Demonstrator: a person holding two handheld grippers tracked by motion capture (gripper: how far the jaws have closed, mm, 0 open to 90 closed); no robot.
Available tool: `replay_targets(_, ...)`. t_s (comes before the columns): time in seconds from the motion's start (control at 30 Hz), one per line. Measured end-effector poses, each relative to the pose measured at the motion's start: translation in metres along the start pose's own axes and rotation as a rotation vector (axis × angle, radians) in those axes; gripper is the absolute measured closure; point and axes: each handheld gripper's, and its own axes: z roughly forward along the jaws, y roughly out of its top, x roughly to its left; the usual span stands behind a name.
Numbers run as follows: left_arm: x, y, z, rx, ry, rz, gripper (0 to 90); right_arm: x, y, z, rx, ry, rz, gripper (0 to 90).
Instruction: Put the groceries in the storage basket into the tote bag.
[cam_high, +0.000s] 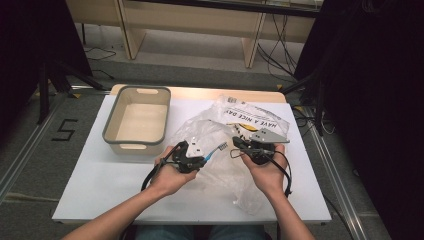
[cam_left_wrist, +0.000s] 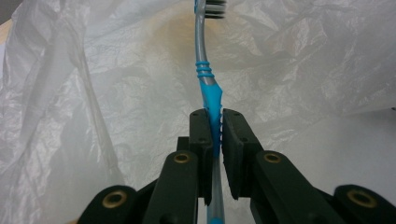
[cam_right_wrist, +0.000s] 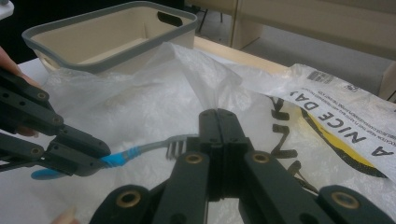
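A blue and grey plastic toothbrush (cam_left_wrist: 209, 93) is clamped by its handle between the jaws of the left tool (cam_high: 192, 159), seen just left of centre in the high view, with the bristled head pointing toward the right of that frame. A fold of the thin, crumpled translucent plastic bag (cam_right_wrist: 205, 88) is pinched in the fully closed jaws of the right tool (cam_right_wrist: 218, 122) and drawn up into a small peak at the centre of the right gripper view; the toothbrush head lies just beside that pinch, at its left. The bag is spread over the white surface (cam_high: 100, 185), and a beige rectangular basin with a grey rim (cam_high: 136, 121) is seen empty at the upper left of the high view. Judging from these positions, the toothbrush is being fed into the bag. The step is best done if the pinched film is lifted so that the mouth is held open, and the brush is slid in head first without its bristles being snagged on the folds.
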Motion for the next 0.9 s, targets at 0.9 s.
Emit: replay_targets(0.9, 0.004, 0.028, 0.033, 0.035, 0.031, -0.036, 82.4, 0.004, 0.000, 0.002, 0.005, 0.016, -0.008, 90.0)
